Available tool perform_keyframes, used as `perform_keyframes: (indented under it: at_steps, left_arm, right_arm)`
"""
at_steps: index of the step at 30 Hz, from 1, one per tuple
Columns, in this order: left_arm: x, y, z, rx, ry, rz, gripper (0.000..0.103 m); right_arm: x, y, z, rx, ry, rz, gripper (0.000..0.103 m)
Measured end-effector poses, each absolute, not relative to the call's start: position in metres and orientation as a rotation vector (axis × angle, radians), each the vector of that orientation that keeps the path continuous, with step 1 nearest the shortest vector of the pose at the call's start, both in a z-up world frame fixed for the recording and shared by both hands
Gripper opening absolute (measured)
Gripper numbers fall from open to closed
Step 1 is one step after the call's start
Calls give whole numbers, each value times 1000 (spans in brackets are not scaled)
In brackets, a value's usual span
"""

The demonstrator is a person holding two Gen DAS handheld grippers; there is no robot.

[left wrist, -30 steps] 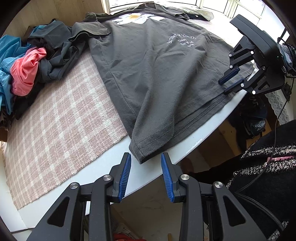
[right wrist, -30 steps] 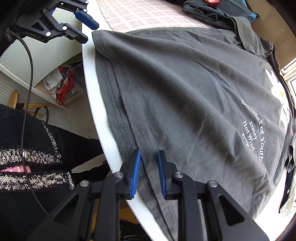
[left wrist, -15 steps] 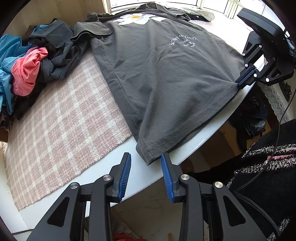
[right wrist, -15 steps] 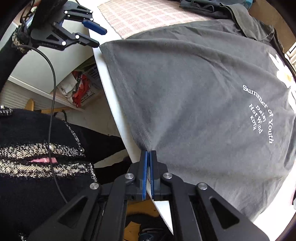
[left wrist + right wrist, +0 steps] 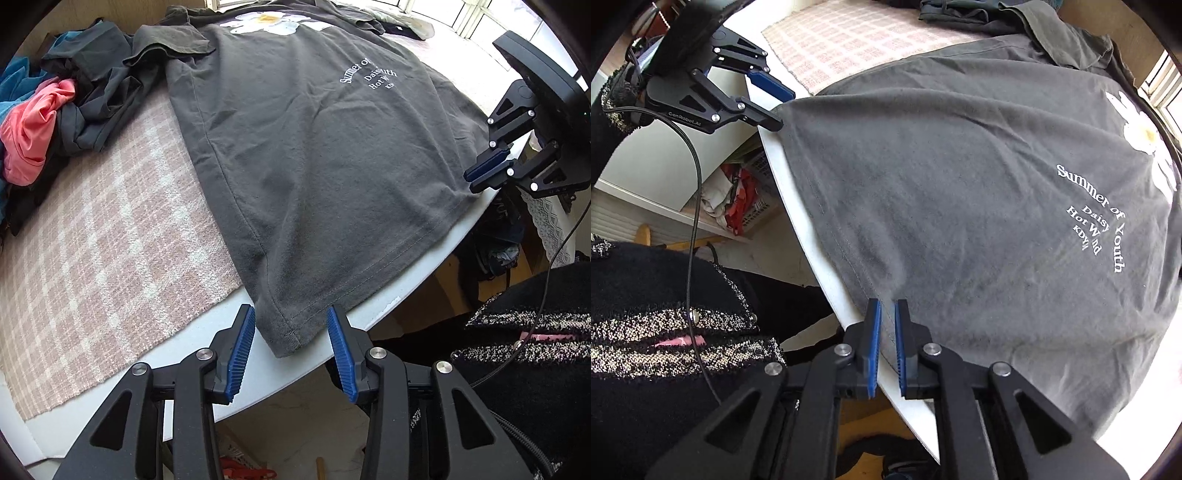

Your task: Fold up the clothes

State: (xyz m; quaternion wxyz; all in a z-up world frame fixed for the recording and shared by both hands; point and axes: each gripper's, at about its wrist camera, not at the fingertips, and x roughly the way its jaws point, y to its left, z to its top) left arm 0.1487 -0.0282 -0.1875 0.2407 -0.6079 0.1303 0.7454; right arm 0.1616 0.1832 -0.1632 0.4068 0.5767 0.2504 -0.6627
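One dark grey T-shirt (image 5: 314, 177) lies flat on the white desk (image 5: 266, 373). Left gripper (image 5: 291, 350): jaws opening, one hem corner between them, unpressed. Right gripper (image 5: 887, 343): jaws opening, narrow gap, hem edge at the tips. One checked mat (image 5: 92, 258) lies beside the left jaws.

T-shirt (image 5: 314, 166) lies on table (image 5: 280, 373), beside checked mat (image 5: 103, 258).

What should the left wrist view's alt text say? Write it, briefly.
A dark grey T-shirt lies spread on a white table, its near hem corner between the open jaws of the left gripper. The right gripper, jaws opening, has the hem's other corner at its tips. Crumpled clothes are piled at left.
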Motion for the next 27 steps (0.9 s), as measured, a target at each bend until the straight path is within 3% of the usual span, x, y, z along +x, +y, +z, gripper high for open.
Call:
perform_keyframes:
  at_steps: [4,7,10,12,14,16,18,20,27]
  left_arm:
    - [145,-26,-199,-1729,363,2004,25]
    - [144,-27,-199,-1731,358,2007,10]
    - [144,-30,-198,-1725,350,2020,5]
    - [146,-34,-196,-1717,324,2032,4]
    - [150,-49,-185,-1686,174,2060,4]
    - [154,-71,-175,-1628,-51,2073,4]
    - [157,-93,-180,-1652,-141,2122,4]
    - [155,-99,-185,-1676,-138,2123,4]
    - [150,-86,-175,-1700,-52,2113,4]
  right_arm:
    - [164,197,-154,1443,599,-1736,21]
    - [166,212,-151,1456,569,-1786,22]
    - [166,237,-148,1487,487,-1867,22]
    - [166,265,-143,1507,414,-1959,22]
    - [169,310,-136,1519,306,-2108,27]
    - [177,366,-135,1540,137,-2275,40]
    - [190,419,-142,1580,-19,-2409,40]
    - [205,457,-154,1637,-97,-2478,40]
    - [223,477,-184,1651,-83,-2488,40]
